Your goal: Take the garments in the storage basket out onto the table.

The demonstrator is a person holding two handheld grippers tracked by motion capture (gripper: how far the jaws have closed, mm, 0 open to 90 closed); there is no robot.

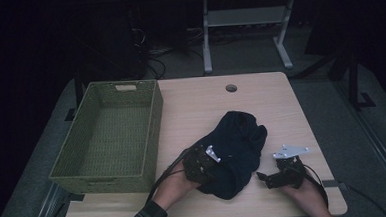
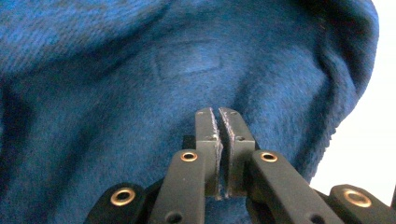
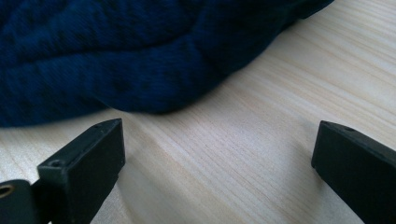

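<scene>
A dark blue garment [image 1: 235, 149] lies bunched in a heap on the light wooden table [image 1: 195, 103]. My left gripper [image 1: 206, 163] presses against the heap's left side. In the left gripper view its jaws [image 2: 219, 114] stand shut, pads almost together with no cloth seen between them, and the garment [image 2: 140, 93] lies close behind. My right gripper [image 1: 262, 176] rests low on the table just right of the heap's near end, pointing at it. In the right gripper view it [image 3: 219, 154] is open over bare wood, a short way from the garment's edge [image 3: 116, 60].
An empty green woven basket [image 1: 155, 135] stands on the table's left part, close to the garment. A round cable hole [image 1: 231, 88] sits near the far edge. A desk frame [image 1: 206, 42] and cables stand on the floor beyond.
</scene>
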